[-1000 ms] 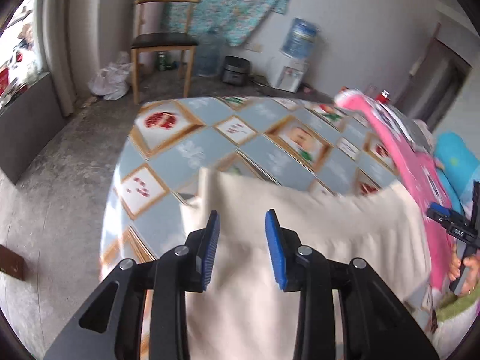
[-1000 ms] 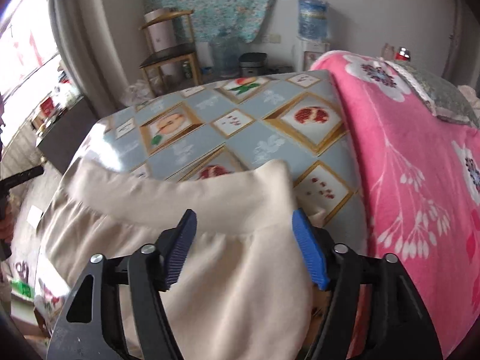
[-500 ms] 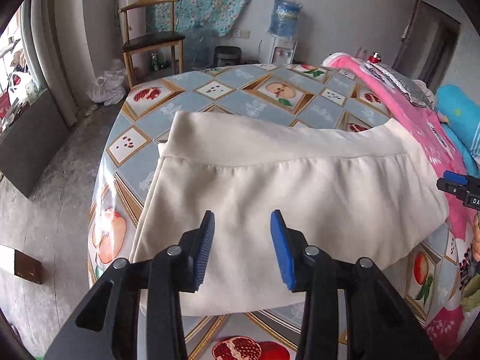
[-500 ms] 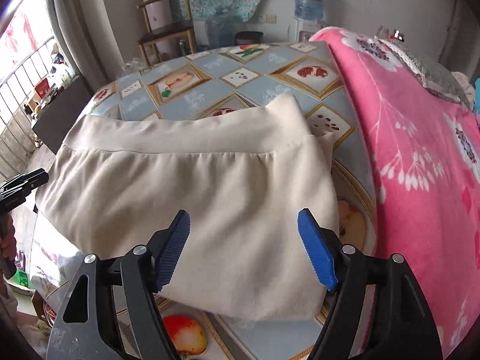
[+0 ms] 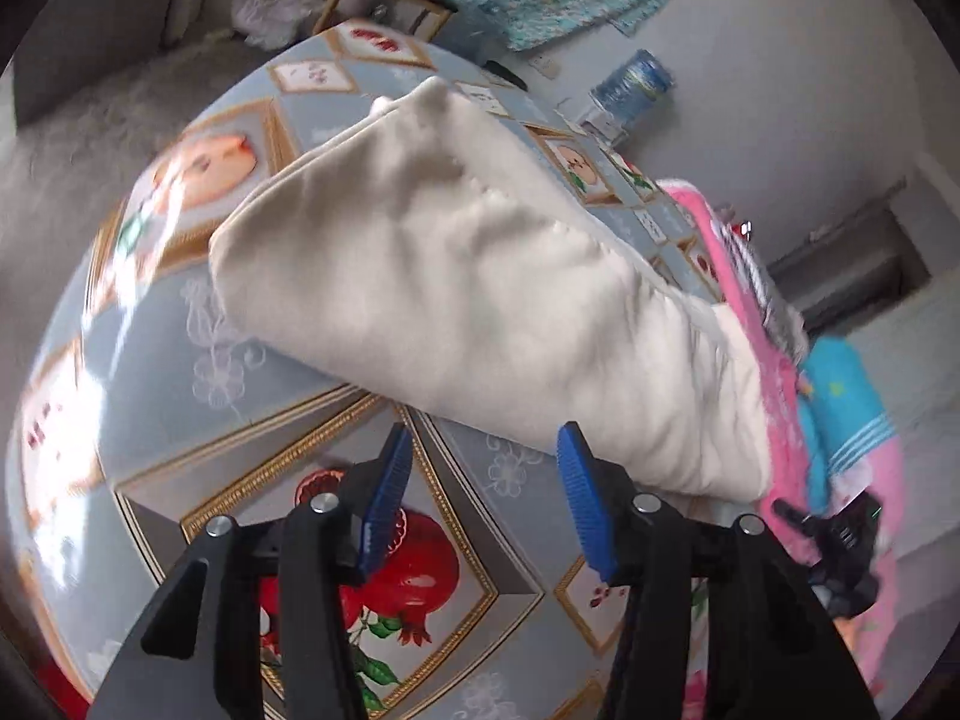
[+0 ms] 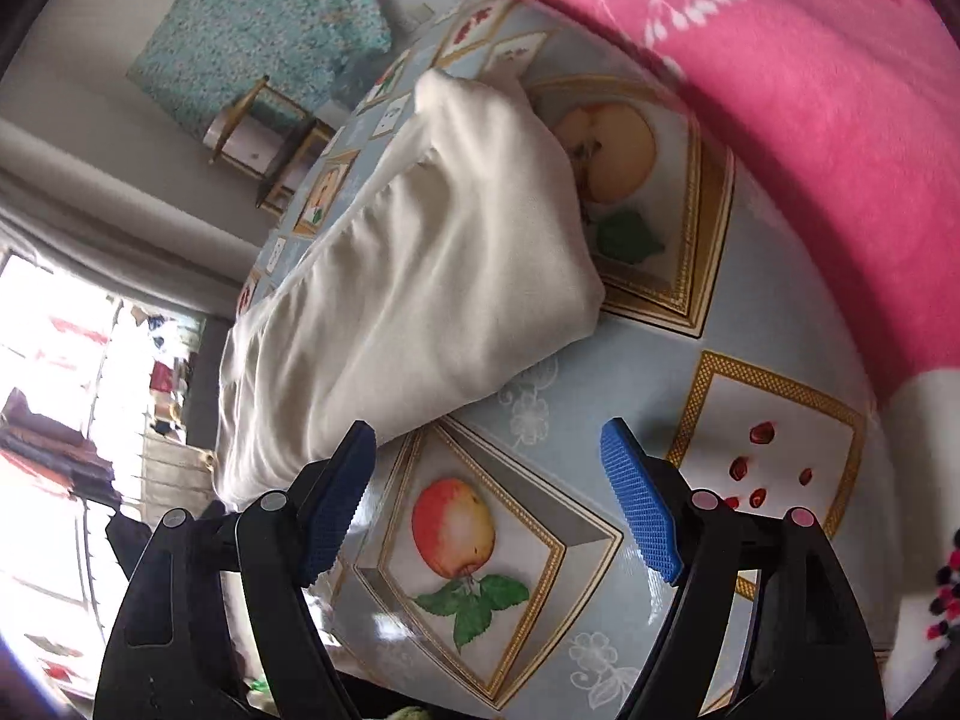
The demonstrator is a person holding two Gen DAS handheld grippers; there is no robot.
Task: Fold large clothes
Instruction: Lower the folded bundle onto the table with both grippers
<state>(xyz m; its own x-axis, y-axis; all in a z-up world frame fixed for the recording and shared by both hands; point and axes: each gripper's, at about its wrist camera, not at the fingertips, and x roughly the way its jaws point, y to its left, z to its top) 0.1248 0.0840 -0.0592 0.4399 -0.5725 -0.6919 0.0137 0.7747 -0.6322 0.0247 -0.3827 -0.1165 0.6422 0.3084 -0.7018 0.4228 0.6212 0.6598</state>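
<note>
Both grippers are drawing back off the folded cream garment (image 5: 480, 300), the left gripper (image 5: 486, 516) just widening, the right gripper (image 6: 486, 498) empty and spread, leaving it lying crosswise on the fruit-print tablecloth (image 6: 600, 396) just ahead, about equally near both.

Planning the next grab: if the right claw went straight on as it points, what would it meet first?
Probably the bare tablecloth; the cream garment lies just left of that line. The right claw is open and empty.
</note>
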